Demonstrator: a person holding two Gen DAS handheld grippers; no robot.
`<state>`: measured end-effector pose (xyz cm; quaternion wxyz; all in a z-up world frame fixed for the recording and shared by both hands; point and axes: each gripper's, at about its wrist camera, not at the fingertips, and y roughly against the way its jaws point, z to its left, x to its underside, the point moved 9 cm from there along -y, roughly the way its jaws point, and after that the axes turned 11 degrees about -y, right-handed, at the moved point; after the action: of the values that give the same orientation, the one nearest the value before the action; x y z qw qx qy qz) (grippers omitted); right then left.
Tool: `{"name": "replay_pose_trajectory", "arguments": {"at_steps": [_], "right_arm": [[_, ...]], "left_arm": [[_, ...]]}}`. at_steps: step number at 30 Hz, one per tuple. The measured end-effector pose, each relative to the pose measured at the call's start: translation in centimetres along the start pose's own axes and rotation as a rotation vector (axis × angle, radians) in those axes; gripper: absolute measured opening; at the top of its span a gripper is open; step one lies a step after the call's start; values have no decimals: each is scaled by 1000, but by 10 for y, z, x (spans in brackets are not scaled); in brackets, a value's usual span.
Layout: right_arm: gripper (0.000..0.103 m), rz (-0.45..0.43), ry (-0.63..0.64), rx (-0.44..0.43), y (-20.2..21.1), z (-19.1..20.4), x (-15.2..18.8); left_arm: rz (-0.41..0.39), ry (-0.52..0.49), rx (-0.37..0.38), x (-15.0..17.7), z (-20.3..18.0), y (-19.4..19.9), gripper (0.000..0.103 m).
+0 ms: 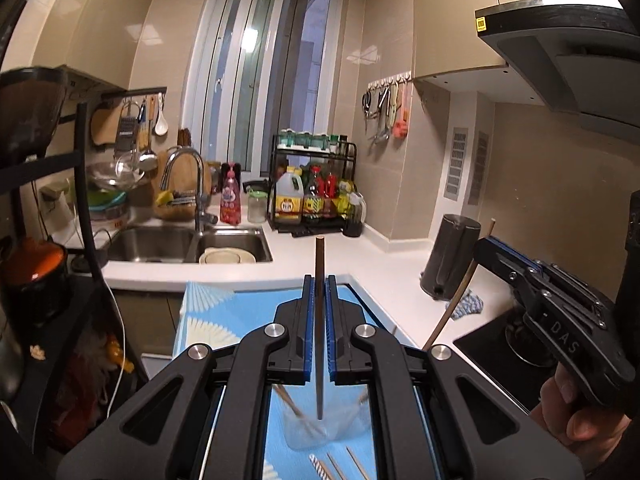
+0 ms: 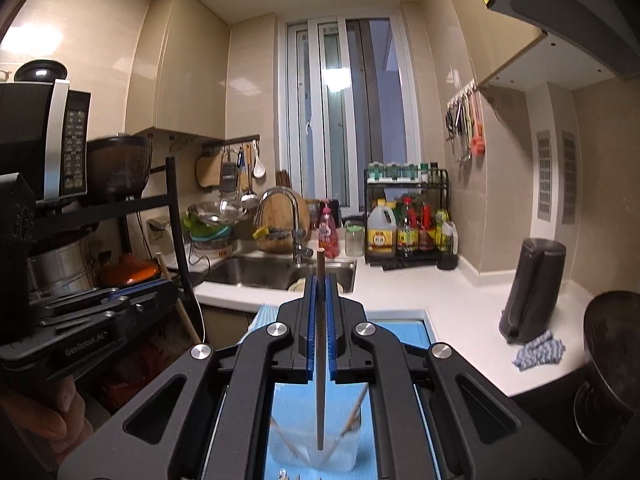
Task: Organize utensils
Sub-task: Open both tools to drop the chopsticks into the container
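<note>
Two chopsticks are up in the air, one in each of my tongs, and both point down toward the same clear container on the blue mat.

My left tongs (image 1: 319,280) are pressed together on a dark chopstick (image 1: 319,264). It runs lengthwise between the blue pads, top end sticking out at 12 o'clock, tapered tip hanging at 6 o'clock over the clear container (image 1: 320,424). A few chopsticks already lean inside that container, and loose ones (image 1: 340,466) lie on the blue mat (image 1: 224,320) further toward 6 o'clock.

My right tongs (image 2: 319,280) are likewise pinching a dark chopstick (image 2: 320,264), long axis 12 to 6, its tip just above or just inside the container's mouth; I cannot tell which. Seen from the left camera, that right-hand stick (image 1: 460,296) slants from 1 o'clock down to 7 o'clock, so it is tilted, not plumb.

I judge the coming move turns on tip over mouth: the container sits straight below both tips, at 6 o'clock from each pair of tongs. Neither hand looks clearly nearer. Letting go of one stick at a time seems wise, since two dropping together could knock against the ones already leaning in there. The white surface (image 1: 376,256) carries a dark kettle (image 1: 450,256) at 2 o'clock, well apart.
</note>
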<state>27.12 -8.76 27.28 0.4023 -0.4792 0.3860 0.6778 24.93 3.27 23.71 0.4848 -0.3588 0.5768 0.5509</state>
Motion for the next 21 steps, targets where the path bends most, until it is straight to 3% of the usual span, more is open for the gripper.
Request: {"name": "replay_pose_trajectory", "arguments": {"at_steps": [4,8,21], "right_arm": [[5,-3,-6,12,-24,-5,0],[5,36,0,30,-50,-16,24],[6,262,-36,40,-99,-42,98]], "left_arm": [[32,-9,-6,3,0,-27,5],[106,-30,3,23,-3,-50,5],[330,-93,34,94,-15,-110,5]]}}
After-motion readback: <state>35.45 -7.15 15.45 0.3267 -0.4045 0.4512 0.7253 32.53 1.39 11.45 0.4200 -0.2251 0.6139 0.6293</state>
